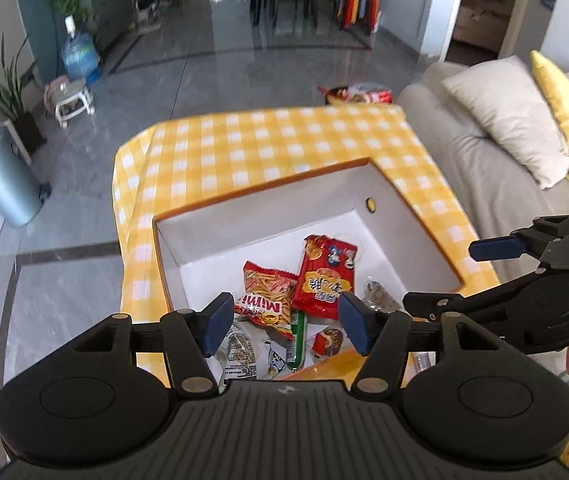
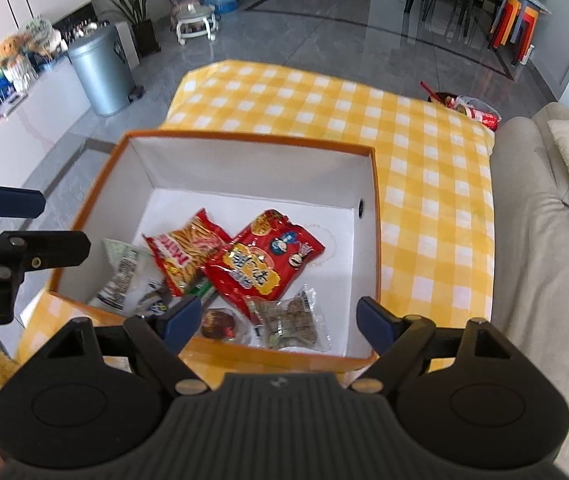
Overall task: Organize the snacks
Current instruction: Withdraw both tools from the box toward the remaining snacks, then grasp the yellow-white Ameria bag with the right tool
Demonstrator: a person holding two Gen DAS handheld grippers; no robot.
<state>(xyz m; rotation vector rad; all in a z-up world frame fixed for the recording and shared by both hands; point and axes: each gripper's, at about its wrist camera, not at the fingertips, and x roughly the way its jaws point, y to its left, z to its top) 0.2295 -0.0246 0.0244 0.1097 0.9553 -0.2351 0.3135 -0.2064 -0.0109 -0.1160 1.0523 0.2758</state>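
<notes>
Snacks (image 2: 244, 268) pooled in box (image 2: 252, 138); left gripper (image 1: 284, 320), right gripper (image 2: 280, 322) wide, empty, above near rim.

The box (image 2: 220, 160) stands on the bench (image 2: 424, 152), at its near edge. All the snacks lie inside the box: the Mimi bag (image 2: 188, 248) left of the big bag (image 2: 268, 260), the clear pack (image 2: 292, 320) and the small cake (image 2: 218, 322) nearest, the printed pack (image 2: 124, 276) at the far left.
</notes>
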